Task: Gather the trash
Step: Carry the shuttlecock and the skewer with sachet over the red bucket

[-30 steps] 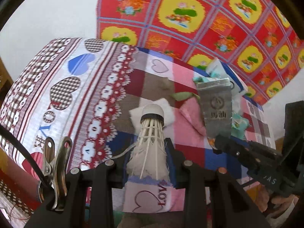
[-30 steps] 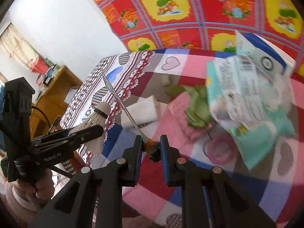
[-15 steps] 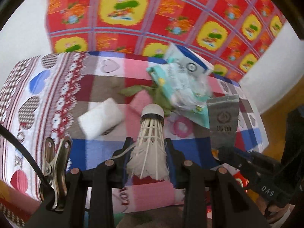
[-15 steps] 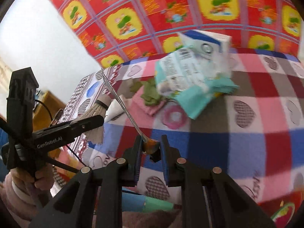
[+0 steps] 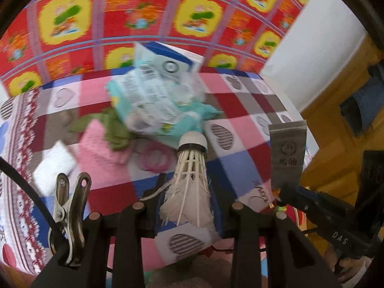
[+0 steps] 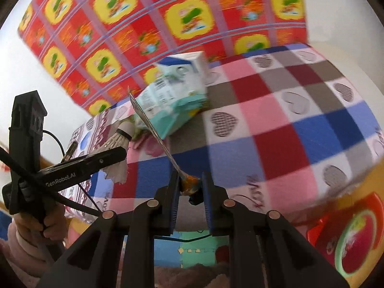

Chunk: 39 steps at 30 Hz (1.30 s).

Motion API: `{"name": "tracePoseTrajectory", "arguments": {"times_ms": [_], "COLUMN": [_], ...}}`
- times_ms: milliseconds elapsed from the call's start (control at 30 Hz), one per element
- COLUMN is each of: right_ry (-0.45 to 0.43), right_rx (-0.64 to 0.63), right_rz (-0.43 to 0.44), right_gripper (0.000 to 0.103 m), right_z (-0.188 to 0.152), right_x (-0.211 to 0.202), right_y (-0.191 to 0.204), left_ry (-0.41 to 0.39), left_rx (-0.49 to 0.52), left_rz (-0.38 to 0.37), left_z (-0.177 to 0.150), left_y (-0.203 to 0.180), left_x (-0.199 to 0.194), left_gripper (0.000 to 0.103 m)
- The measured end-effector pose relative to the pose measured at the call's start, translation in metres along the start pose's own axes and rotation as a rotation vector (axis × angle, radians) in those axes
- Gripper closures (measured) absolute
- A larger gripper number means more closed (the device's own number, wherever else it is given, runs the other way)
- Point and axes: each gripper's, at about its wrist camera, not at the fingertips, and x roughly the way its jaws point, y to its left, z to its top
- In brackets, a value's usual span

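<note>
Your left gripper [image 5: 186, 206] is closed on a shuttlecock [image 5: 189, 182], cork pointing to 12 o'clock, and your right gripper [image 6: 190, 192] pinches a silver foil sachet [image 6: 153, 129] by its orange corner. Both are light; the feathers look fragile and the foil thin and slippery, so squeeze gently. More wrappers [image 5: 153, 103] lie on the tablecloth [image 5: 240, 100] at 12 o'clock.

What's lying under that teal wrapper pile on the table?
The teal wrapper overlaps a green scrap and a pink cloth at its left, and a pink ring in front. A blue-and-white carton stands behind. Whatever lies directly beneath is covered.
</note>
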Motion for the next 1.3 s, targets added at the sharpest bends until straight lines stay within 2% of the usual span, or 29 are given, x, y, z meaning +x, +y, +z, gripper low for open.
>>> {"name": "tracePoseTrajectory", "arguments": {"times_ms": [233,600,1300], "right_ry": [-0.047,-0.093,-0.149], "right_rx": [0.091,0.21,0.431], "right_rz": [-0.053,-0.106,-0.248], "right_gripper": [0.084,0.084,0.084], "right_z": [-0.01,-0.032,-0.099], "right_x": [-0.031,-0.076,-0.157], "right_y": [-0.042,-0.107,-0.231], "left_ry": [0.026,0.066,0.179], "left_rx": [0.085,0.233,0.486], "left_rz": [-0.043,-0.099,-0.235], "left_z": [0.005,0.01,-0.033], "left_y": [-0.048,-0.145,-0.324], "left_x": [0.016,0.04,0.106], "left_gripper": [0.069,0.069,0.069]}}
